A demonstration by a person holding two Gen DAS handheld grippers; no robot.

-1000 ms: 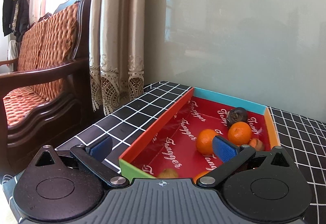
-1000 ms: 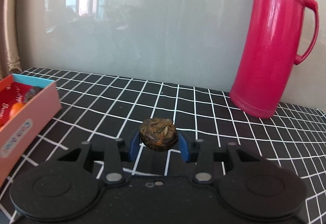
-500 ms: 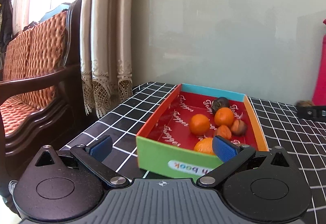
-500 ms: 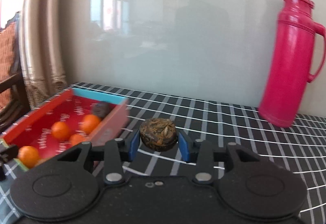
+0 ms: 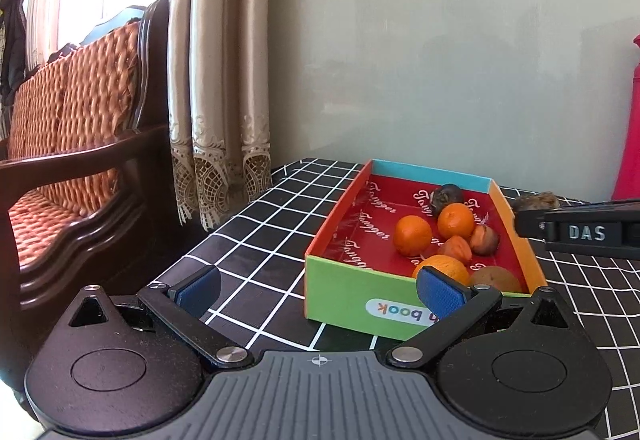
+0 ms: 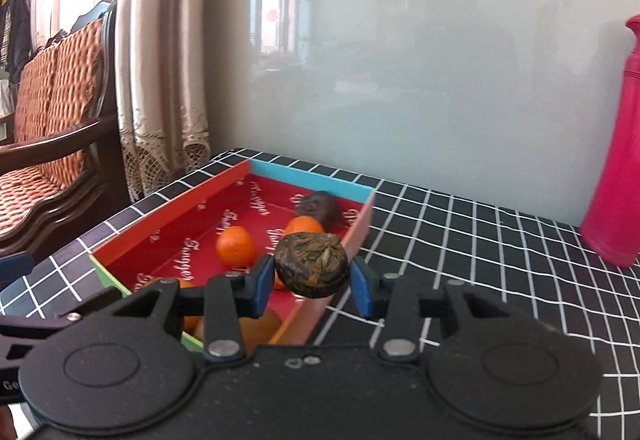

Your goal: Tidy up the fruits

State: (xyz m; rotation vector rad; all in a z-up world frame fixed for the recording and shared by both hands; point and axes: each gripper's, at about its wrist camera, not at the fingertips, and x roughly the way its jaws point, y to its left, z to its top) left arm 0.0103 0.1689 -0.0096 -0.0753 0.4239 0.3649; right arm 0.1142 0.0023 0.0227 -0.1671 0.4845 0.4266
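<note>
The desk point(image 6: 480, 240), spread with a black cloth gridded in white, carries a shallow cardboard box point(image 6: 362, 228) with a red printed floor and walls of orange, blue and green. The box lies ahead of and slightly left of the right gripper point(image 6: 310, 280), its long axis running away from the gripper, with its near right wall just under the fingertips. Inside it are several round orange fruits point(image 6: 236, 251) and a dark brown one point(image 6: 320, 209) at the far end. The right gripper is clamped on a dark, wrinkled, round fruit point(image 6: 311, 265), held above the box's right wall. The drop likely needs only a short shift left. The left gripper point(image 5: 316, 290) stands wide apart and holds nothing, just before the box's green near wall.
</note>
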